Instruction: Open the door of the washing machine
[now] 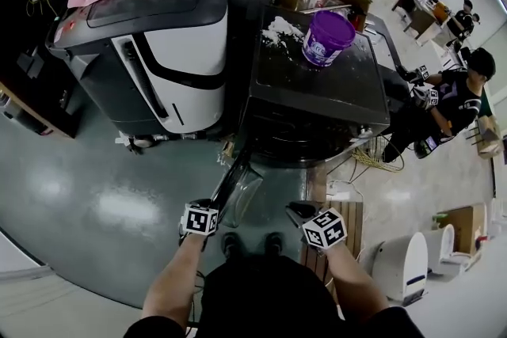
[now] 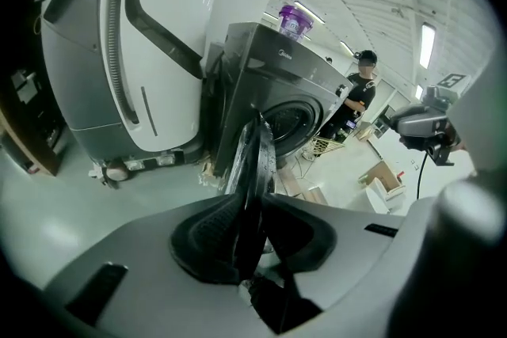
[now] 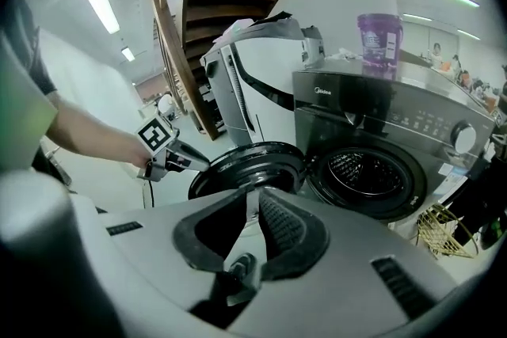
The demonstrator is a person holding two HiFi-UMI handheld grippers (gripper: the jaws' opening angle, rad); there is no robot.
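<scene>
The washing machine (image 1: 317,83) door (image 1: 236,190) stands swung wide open towards the person. The left gripper (image 2: 252,198) fingers seem clamped on the door's rim. The right gripper (image 3: 252,206) fingers are almost together, holding nothing.

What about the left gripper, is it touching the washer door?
Touching. The left gripper view shows the left gripper clamped on the edge of the door.

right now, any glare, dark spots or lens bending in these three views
head view: soft glare patches on the floor, corners black, washing machine top dim; left gripper view: strong fisheye bend, door edge dark between the jaws; right gripper view: ceiling light blown out, drum in shadow
</scene>
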